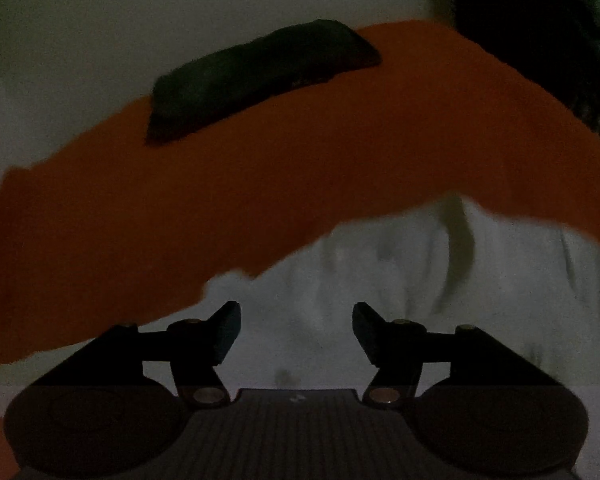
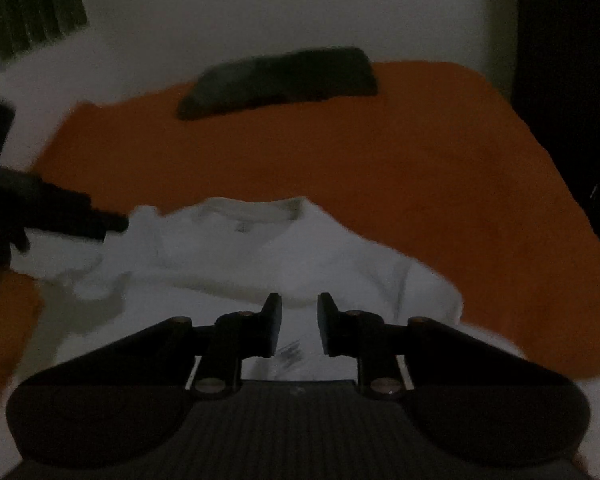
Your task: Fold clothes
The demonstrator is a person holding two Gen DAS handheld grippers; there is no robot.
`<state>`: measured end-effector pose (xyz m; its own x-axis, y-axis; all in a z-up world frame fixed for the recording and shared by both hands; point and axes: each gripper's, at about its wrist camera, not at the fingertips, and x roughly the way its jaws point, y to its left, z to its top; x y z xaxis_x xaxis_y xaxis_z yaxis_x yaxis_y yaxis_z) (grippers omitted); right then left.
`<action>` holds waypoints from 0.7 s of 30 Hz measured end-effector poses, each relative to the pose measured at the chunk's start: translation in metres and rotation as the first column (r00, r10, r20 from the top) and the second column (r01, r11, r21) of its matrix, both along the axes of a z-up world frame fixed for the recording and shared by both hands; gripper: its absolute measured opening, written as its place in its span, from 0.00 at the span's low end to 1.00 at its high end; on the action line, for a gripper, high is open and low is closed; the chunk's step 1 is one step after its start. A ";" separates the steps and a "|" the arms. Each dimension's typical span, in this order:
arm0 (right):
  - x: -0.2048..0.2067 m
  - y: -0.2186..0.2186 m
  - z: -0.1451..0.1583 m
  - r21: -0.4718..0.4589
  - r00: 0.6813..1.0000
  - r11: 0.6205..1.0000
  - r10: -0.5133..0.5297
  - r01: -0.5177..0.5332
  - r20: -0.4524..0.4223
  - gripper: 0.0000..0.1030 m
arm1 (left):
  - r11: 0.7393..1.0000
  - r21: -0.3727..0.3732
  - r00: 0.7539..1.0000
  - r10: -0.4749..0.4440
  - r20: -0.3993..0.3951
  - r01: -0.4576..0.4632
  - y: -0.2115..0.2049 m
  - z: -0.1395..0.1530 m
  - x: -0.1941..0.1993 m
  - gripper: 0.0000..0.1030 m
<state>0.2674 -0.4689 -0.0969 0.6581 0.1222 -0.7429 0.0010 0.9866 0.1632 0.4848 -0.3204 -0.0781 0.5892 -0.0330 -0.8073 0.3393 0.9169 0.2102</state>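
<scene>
White shirt (image 2: 260, 264) is spread collar-up on the orange bed (image 2: 380, 160), at 12 o'clock from both hand-held grippers. Left hand-held gripper (image 1: 296, 332) is seen wide open, right hand-held gripper (image 2: 299, 326) narrowly parted; nothing is held. A sleeve fold likely follows.

White shirt (image 2: 260, 256) on an orange bedsheet (image 2: 420, 168); dark pillow (image 2: 280, 80); black fingers (image 2: 274, 328).

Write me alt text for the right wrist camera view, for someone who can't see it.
A white shirt lies collar-up on an orange bedsheet in a dim room, with the right hand-held gripper above it, slightly open and empty. The left hand-held gripper reaches in at the shirt's left edge; a dark pillow lies beyond.
</scene>
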 end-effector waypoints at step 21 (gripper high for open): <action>0.125 0.013 -0.089 -0.091 0.996 0.992 -0.087 0.085 -0.011 0.24 | 0.997 -0.014 0.968 -0.075 -0.240 0.073 -0.009 -0.073 0.145 0.12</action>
